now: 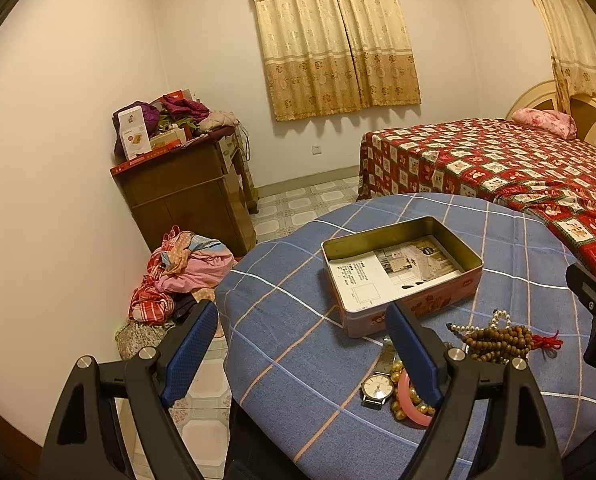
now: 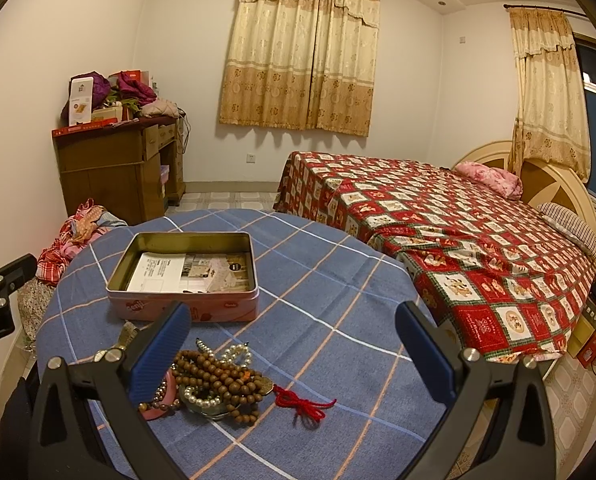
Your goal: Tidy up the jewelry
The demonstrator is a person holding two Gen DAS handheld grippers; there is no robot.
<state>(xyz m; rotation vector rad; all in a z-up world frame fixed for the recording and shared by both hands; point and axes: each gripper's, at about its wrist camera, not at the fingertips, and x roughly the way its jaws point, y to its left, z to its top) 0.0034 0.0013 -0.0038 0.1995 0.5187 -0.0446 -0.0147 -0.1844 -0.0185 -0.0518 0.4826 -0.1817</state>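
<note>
- Ahead of both hand-held grippers, our blue checked cloth-covered worktop (image 2: 338, 280) carries everything.
- Beyond them, the open pink rectangular metal tin (image 2: 184, 276) holds only a printed leaflet, so we judge nothing is sorted yet.
- The brown wooden bead string (image 2: 218, 380), pearl strands, pink bangle and silver wristwatch (image 1: 377, 386) lie heaped just before us.
- Our left hand-held gripper (image 1: 302, 352) and right hand-held gripper (image 2: 294, 356) are spread wide, empty.

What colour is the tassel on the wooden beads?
Red. The tassel on the wooden beads shows best in the right wrist view.
</note>
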